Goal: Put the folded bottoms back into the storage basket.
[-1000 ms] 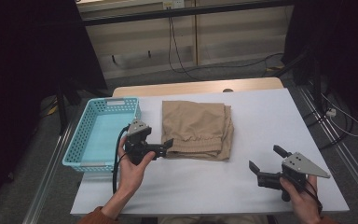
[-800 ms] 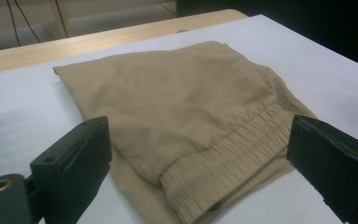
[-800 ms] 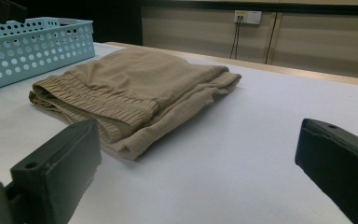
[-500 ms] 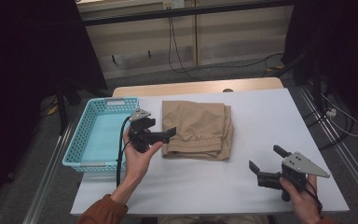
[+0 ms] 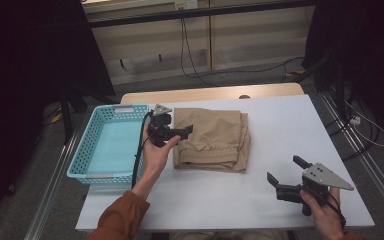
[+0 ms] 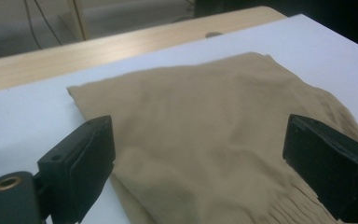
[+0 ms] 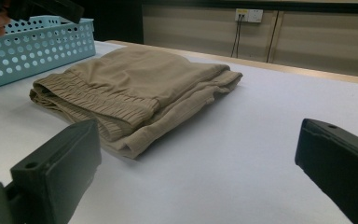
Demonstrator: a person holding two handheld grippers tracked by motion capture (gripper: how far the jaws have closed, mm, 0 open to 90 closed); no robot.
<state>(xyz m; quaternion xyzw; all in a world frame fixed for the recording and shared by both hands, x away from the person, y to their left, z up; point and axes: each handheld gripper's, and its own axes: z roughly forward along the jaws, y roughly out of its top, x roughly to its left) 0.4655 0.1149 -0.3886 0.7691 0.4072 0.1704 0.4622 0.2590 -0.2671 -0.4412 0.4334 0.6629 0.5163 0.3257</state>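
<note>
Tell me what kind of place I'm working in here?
Probably a lab or workshop recording station, not a home: a plain white table on a metal frame, loose cables running to a wall socket, and only folded tan shorts and a blue basket laid out.

The trousers (image 5: 212, 138) lie mid-table (image 5: 290, 125). Basket (image 5: 111, 145) just left of them (at the table's left edge); left gripper (image 5: 177, 132) over their left edge; right gripper (image 5: 286, 176) well apart, front right.
</note>
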